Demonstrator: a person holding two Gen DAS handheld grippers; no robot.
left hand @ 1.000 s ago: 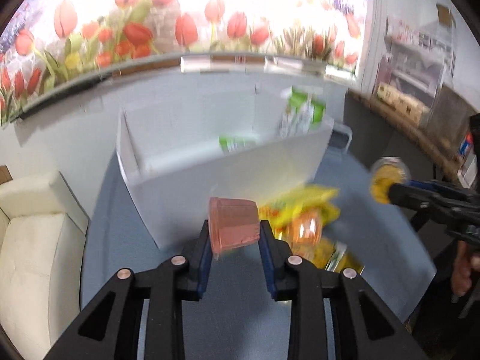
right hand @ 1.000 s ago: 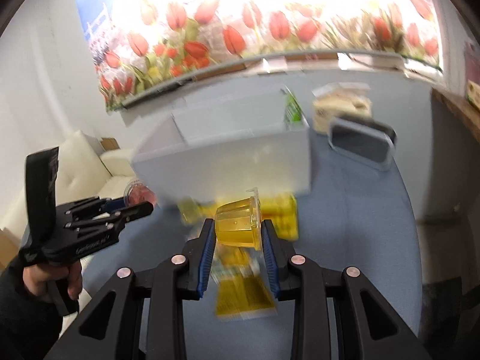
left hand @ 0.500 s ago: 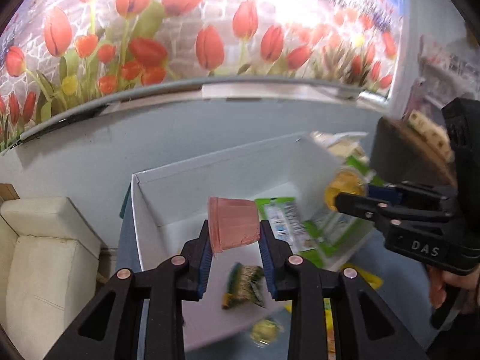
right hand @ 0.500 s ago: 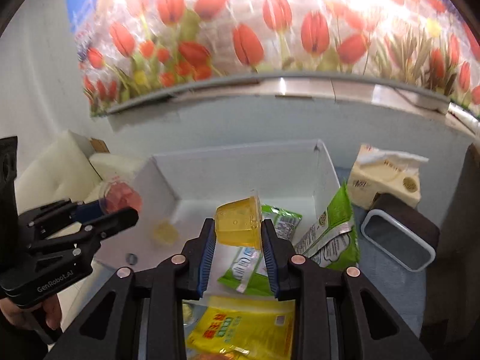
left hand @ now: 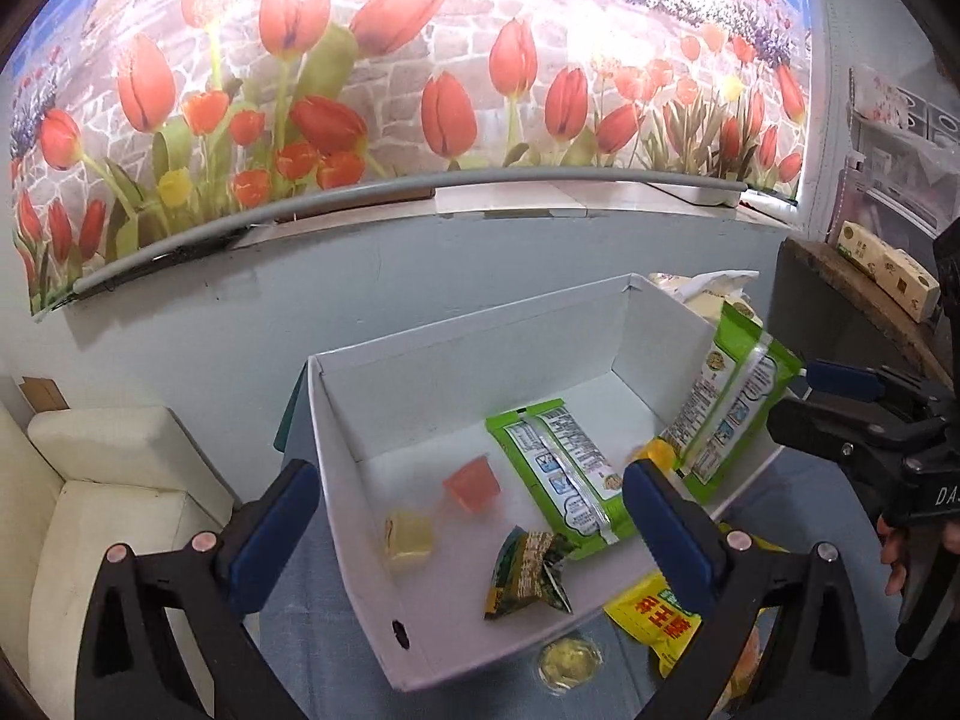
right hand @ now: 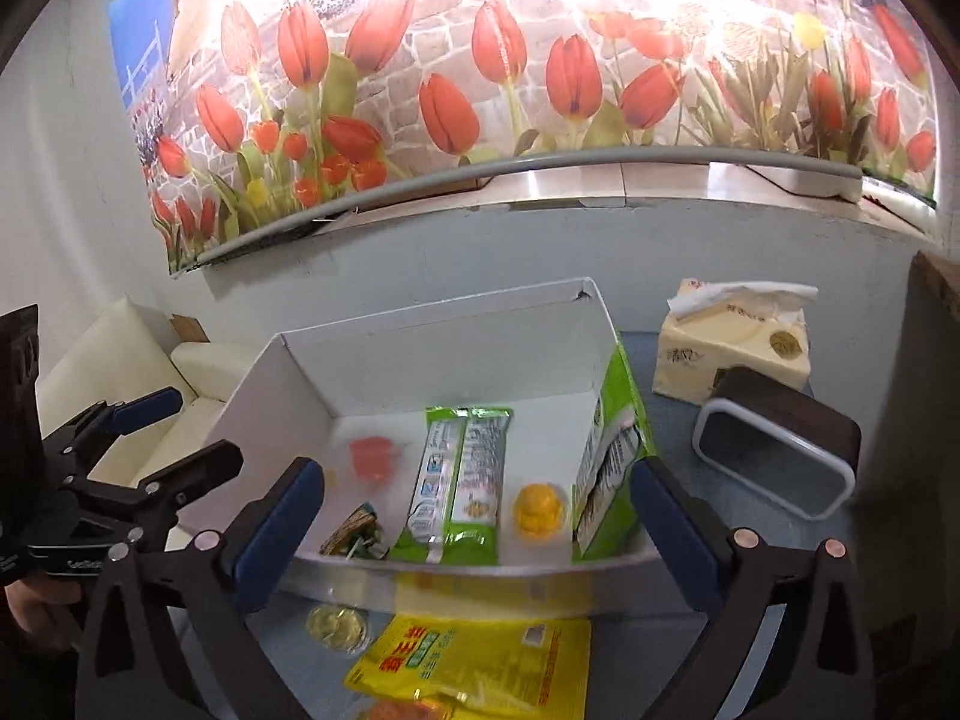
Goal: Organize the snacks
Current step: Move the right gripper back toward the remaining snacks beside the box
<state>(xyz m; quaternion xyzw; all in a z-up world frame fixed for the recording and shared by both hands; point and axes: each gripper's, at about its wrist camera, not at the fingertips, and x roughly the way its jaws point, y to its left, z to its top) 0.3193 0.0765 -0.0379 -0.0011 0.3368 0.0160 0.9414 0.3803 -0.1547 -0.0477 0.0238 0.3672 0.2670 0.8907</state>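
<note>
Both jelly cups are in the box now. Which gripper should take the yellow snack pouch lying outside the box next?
Right. The yellow snack pouch lies on the table directly below the open right gripper, in front of the white cardboard box. From the left gripper, also open, it sits off to the right.

Right hand-held gripper (right hand: 474, 516), jaws just opened, empty above white box (right hand: 444, 330) holding orange jelly cup (right hand: 538, 509).

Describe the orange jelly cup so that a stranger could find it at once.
Look inside the white box. The orange jelly cup sits on its floor between the flat green packet and the green bag leaning on the right wall. The other cup there is red.
</note>
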